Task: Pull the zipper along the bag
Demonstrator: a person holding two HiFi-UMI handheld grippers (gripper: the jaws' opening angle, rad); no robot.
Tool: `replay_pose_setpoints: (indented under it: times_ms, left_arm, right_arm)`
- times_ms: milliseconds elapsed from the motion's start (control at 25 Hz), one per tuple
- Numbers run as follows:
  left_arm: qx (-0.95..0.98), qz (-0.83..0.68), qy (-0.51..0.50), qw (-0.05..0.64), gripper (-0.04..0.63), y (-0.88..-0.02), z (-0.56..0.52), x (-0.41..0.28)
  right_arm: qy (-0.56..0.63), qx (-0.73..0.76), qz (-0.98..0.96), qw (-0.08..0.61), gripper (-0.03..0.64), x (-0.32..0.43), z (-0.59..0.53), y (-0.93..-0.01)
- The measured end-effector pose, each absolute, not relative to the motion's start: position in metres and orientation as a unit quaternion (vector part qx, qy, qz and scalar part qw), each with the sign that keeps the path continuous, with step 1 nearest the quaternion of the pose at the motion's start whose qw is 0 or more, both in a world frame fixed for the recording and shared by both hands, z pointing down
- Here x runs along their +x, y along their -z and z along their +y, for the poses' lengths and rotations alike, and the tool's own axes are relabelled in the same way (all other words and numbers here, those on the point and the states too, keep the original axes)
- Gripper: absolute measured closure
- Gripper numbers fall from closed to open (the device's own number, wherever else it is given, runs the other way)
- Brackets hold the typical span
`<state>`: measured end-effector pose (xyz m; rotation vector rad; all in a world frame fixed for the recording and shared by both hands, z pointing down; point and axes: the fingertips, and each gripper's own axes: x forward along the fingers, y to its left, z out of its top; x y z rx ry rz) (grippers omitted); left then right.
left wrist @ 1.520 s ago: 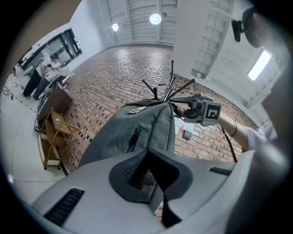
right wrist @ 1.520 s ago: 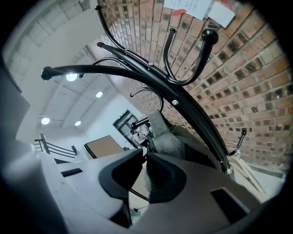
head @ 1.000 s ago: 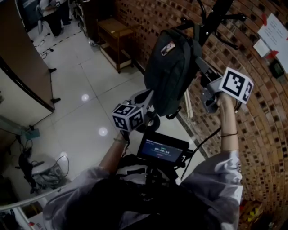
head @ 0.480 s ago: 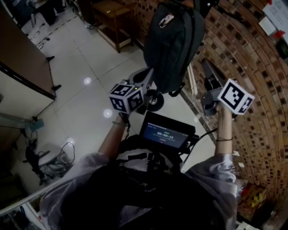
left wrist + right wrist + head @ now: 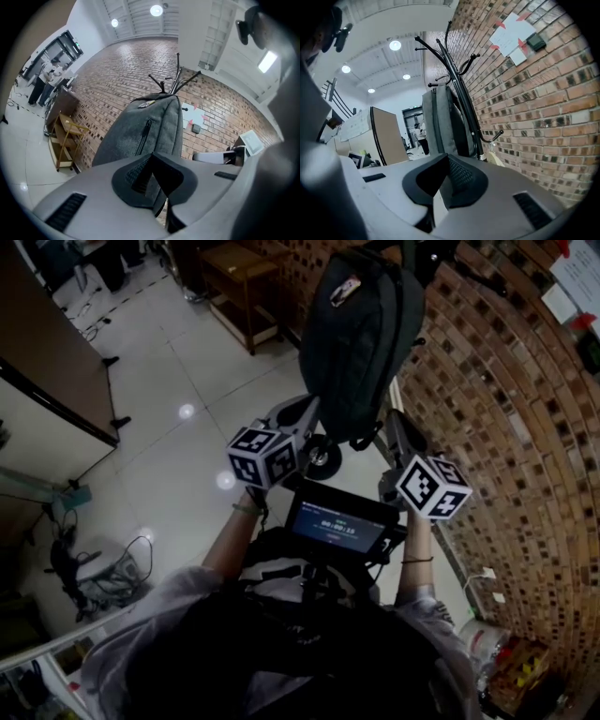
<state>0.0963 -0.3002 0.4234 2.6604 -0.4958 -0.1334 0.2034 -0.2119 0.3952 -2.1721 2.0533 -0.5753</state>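
A dark grey backpack (image 5: 361,334) hangs from a black coat stand against the brick wall. Its front pocket zipper (image 5: 144,136) shows in the left gripper view, and a long side zipper (image 5: 436,117) in the right gripper view. My left gripper (image 5: 309,413) is at the bag's lower left corner; in its own view the left gripper (image 5: 152,171) has its jaws closed with grey bag fabric pinched between the pads. My right gripper (image 5: 394,420) sits low, just right of the bag's bottom. Its own view shows the right gripper (image 5: 446,176) shut, nothing in it, clear of the bag (image 5: 440,122).
The coat stand (image 5: 459,84) rises beside the brick wall (image 5: 506,409), its wheeled foot (image 5: 323,457) under the bag. A wooden shelf cart (image 5: 239,277) stands behind, a brown partition (image 5: 47,362) at the left. A small screen (image 5: 339,521) sits at my chest. Papers (image 5: 511,35) hang on the wall.
My right gripper has dropped from beside the bag's right side down to its bottom edge and come nearer to me. The left gripper has stayed at the bag's lower corner.
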Motion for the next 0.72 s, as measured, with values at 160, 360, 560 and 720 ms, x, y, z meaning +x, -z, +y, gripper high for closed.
replay_pose_setpoints:
  times_ms: [160, 360, 560, 720]
  left_arm:
    - [0.954, -0.204, 0.050, 0.213, 0.588, -0.422, -0.302, 0.100]
    - [0.943, -0.242, 0.056, 0.221, 0.588, -0.427, -0.305, 0.094]
    - [0.940, -0.256, 0.056, 0.217, 0.588, -0.425, -0.299, 0.098]
    - [0.941, -0.256, 0.055, 0.214, 0.588, -0.426, -0.289, 0.106]
  right_arm:
    - [0.182, -0.708, 0.681, 0.040, 0.620, 0.209, -0.214, -0.403]
    - [0.187, -0.699, 0.689, 0.033, 0.620, 0.215, -0.215, -0.412]
    - [0.189, -0.693, 0.695, 0.039, 0.620, 0.223, -0.213, -0.412]
    - [0.189, -0.690, 0.697, 0.037, 0.620, 0.229, -0.210, -0.415]
